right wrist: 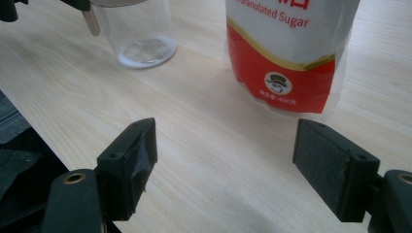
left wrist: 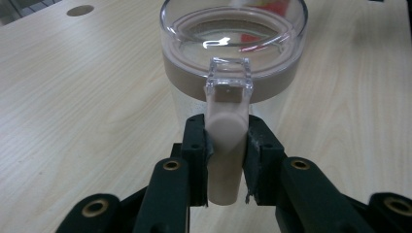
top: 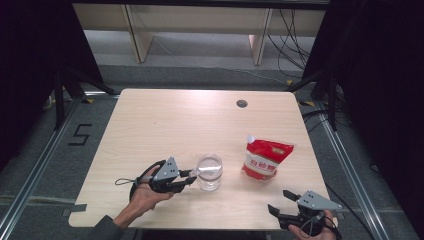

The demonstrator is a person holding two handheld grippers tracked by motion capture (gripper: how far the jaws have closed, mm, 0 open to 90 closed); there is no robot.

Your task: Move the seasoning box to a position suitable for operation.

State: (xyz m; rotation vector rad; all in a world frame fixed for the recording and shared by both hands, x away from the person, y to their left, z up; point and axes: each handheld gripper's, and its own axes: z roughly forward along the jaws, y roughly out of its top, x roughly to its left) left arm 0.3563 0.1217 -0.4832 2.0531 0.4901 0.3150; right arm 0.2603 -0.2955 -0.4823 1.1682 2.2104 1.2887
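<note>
Your left hand-held gripper [left wrist: 224, 160] clamps the upright clear jar's [left wrist: 233, 58] beige handle [left wrist: 224, 155], which hangs down; the jar's base is hidden; your right hand-held gripper [right wrist: 223, 165] gapes empty

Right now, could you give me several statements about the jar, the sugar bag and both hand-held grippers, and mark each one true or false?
1. The left hand-held gripper is shut on the jar's beige handle. True.
2. The clear jar lies on its side. False: it stands upright.
3. The right hand-held gripper holds the sugar bag. False: its jaws are open, with the bag beyond them.
4. The sugar bag is red and white. True.
5. The jar's lid is off. False: it is on.
</note>
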